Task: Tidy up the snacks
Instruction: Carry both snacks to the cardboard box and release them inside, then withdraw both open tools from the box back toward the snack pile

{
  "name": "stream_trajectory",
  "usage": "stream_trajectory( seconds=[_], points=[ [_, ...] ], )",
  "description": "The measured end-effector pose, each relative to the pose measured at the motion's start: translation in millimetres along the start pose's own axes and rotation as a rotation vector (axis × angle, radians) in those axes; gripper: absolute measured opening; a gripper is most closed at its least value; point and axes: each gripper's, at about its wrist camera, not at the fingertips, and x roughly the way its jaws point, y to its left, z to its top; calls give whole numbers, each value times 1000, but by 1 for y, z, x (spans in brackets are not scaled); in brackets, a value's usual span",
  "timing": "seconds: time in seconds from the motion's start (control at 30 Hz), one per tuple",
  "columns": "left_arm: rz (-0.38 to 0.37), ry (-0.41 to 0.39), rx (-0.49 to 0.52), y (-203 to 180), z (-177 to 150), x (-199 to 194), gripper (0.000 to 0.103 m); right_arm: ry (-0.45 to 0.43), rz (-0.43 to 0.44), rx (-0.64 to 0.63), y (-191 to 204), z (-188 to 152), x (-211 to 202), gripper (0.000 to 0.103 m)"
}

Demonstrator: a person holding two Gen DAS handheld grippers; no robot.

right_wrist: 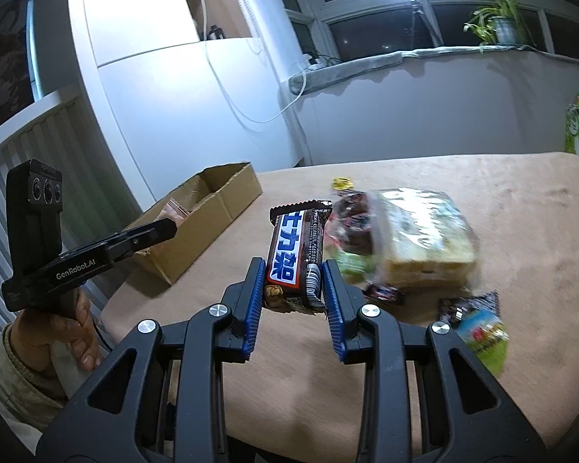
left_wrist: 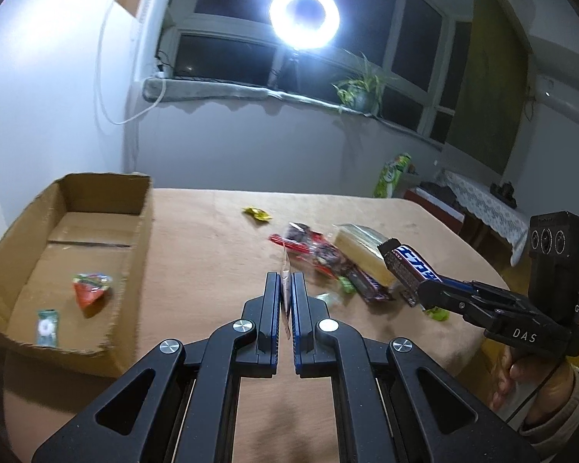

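My left gripper (left_wrist: 286, 276) is shut on a thin clear snack packet (left_wrist: 286, 289), held above the table right of the cardboard box (left_wrist: 143, 231). The box holds a red-green snack (left_wrist: 90, 287) and a small blue candy (left_wrist: 46, 326). My right gripper (right_wrist: 292, 266) is shut on a brown chocolate bar (right_wrist: 295, 254) with a blue-white label, lifted above the table; the bar also shows in the left wrist view (left_wrist: 411, 266). A pile of snacks lies on the table: a big yellow pack (right_wrist: 424, 239), a dark red pack (left_wrist: 312, 249) and small green candies (left_wrist: 345, 283).
The round table has a tan cloth (left_wrist: 212, 231). A yellow candy (left_wrist: 256, 214) lies near the far side. A green-blue packet (right_wrist: 482, 337) and a dark wrapper (right_wrist: 467, 303) lie at the right. A ring light (left_wrist: 304, 15) glares from the window.
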Motion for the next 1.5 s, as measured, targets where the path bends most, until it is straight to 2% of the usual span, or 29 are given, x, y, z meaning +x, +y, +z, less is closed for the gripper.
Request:
stream_trajectory(
  seconds=[0.3,0.67,0.9,1.3,1.33,1.37,1.4,1.43,1.47,1.5],
  points=[
    [78,-74,-72,48,2,-28,4,44,71,-77,48,14,41,31],
    [206,-125,-155,117,2,-56,4,72,206,-194,118,34,102,31],
    [233,-132,-185,146,3,-56,4,80,252,-245,148,42,129,31],
    [258,-124,-210,172,8,-38,5,121,288,-292,183,53,181,32],
    [267,-119,-215,173,7,-36,6,142,277,-303,186,52,189,42],
    [277,-111,-222,175,6,-35,15,150,268,-315,188,50,193,51],
    [290,-109,-231,177,5,-35,31,146,264,-317,189,48,194,67],
    [299,-112,-239,179,3,-36,41,132,260,-313,188,45,193,72],
    [310,-122,-250,180,0,-39,55,126,254,-308,186,43,190,72],
    [313,-129,-256,180,-2,-42,59,127,241,-311,186,40,189,72]
  ],
)
